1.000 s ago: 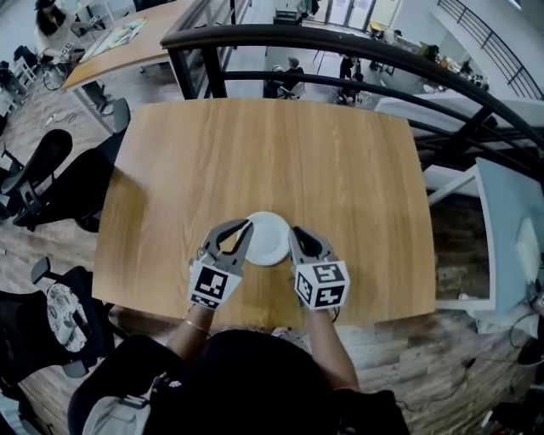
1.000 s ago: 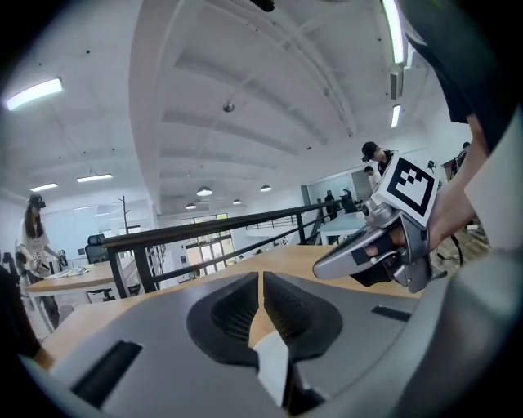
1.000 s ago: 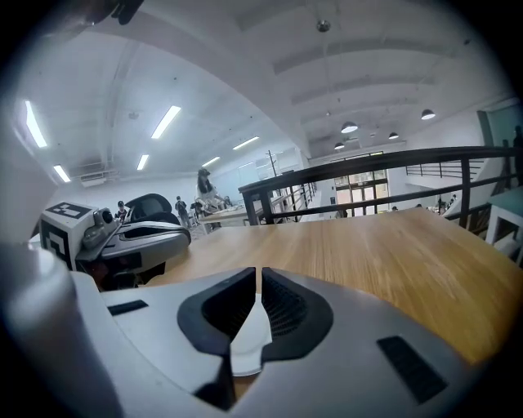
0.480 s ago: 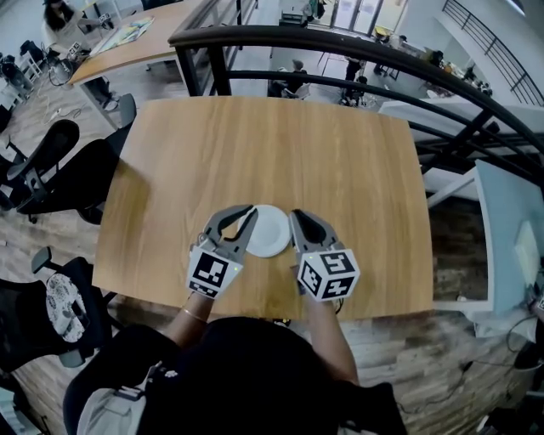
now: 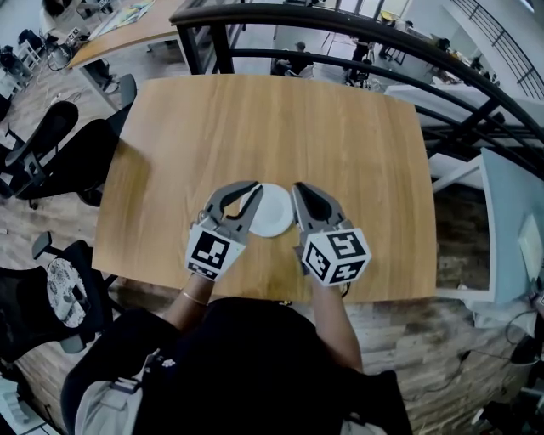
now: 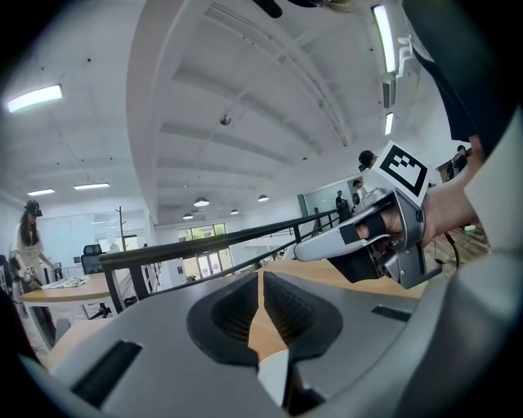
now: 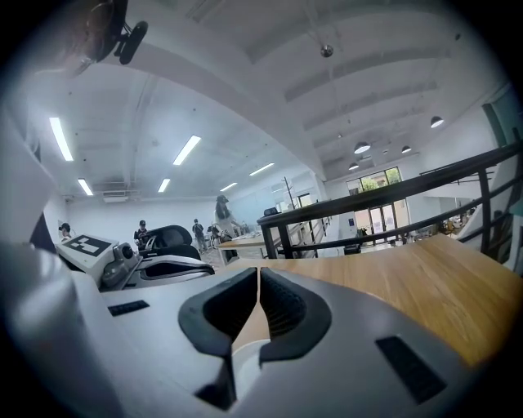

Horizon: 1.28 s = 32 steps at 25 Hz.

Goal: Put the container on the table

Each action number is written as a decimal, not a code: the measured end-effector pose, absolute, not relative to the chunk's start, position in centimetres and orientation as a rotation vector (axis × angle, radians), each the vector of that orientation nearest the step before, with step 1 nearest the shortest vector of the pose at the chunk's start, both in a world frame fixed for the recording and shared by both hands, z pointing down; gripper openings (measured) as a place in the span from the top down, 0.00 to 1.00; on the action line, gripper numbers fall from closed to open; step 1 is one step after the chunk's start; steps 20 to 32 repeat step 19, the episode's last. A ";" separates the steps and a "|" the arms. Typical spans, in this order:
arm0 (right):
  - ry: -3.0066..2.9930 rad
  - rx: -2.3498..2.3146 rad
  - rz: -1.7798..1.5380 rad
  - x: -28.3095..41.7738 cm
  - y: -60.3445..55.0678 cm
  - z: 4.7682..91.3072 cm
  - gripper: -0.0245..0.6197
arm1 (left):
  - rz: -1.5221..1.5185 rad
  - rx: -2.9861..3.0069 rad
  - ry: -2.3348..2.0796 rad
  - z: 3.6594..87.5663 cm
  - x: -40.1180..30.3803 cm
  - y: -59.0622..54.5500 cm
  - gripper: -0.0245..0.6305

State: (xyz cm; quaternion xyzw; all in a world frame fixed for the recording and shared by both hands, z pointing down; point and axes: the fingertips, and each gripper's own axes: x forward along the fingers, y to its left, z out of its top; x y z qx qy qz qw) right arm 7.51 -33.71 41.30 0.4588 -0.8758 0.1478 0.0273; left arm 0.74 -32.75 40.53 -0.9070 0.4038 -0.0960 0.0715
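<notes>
Container [image 5: 272,211]: round, shallow, plain white, open side up and lying flat. No long axis, no heading to speak of. It sits on the wooden table [image 5: 280,127] close to the near edge, roughly mid-width. Left gripper [image 5: 253,189] and right gripper [image 5: 298,189] flank it, one on each side. Both claws are pinched together with nothing between the pads; through each slit I see wood and a sliver of white low down. Can't tell from above whether either one touches the rim. A wide run of tabletop lies ahead to the far edge, with the black railing [image 5: 340,25] just past it. Office chairs [image 5: 42,161] stand off the table's left side.
</notes>
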 end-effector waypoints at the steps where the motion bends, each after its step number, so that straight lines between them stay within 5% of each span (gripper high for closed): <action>1: -2.705 1.417 0.460 7.5 -33.7 41.3 0.92 | -0.293 -2.726 1.218 40.6 0.7 -32.7 0.91; 32: -2.704 1.396 0.461 6.3 -33.7 41.5 0.92 | -0.324 -2.728 1.302 41.3 -1.5 -33.3 0.91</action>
